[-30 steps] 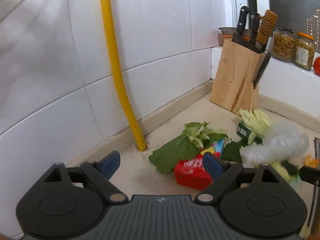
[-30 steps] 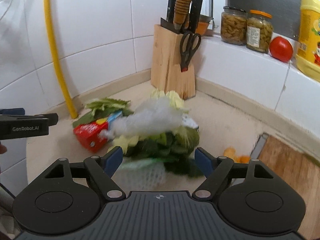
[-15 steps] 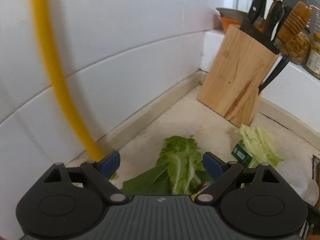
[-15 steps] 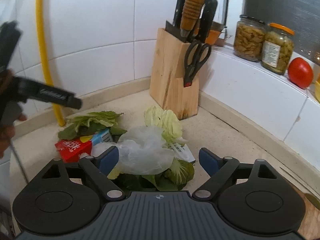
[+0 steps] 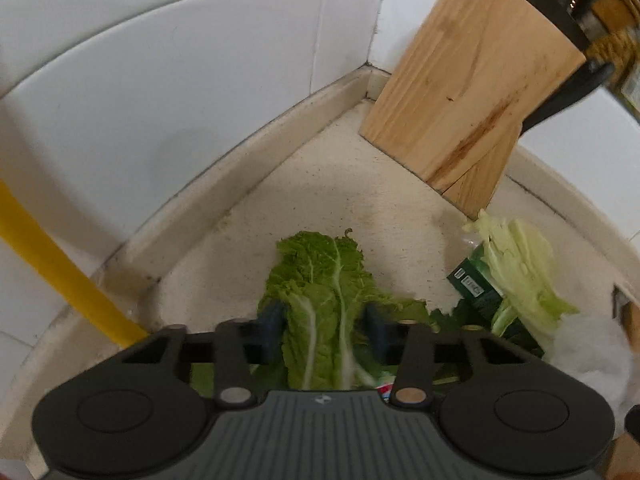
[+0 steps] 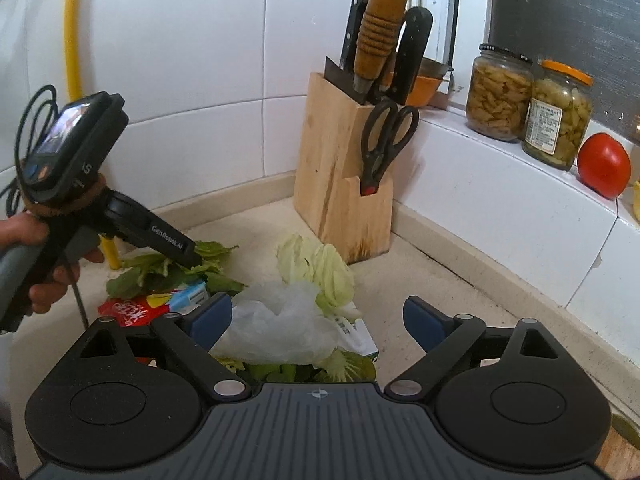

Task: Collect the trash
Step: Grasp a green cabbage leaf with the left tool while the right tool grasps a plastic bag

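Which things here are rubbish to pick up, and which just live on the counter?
Rubbish:
green leaf, between the left gripper fingers
pale cabbage leaf
plastic bag
red wrapper
green carton

Just there:
knife block
scissors
two jars
tomato
yellow pipe

The right gripper is open, holding nothing.

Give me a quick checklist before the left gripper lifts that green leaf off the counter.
1. Left gripper around the green leaf: ok, a blue finger sits on each side.
2. Grip firm on the leaf: cannot tell, contact is hidden by the leaf.
3. Only the leaf between the fingers: cannot tell, the red packet and other scraps lie underneath.
4. Knife block out of the lift path: ok, it stands farther back.
5. Right gripper out of the way: ok, open, over the plastic bag.
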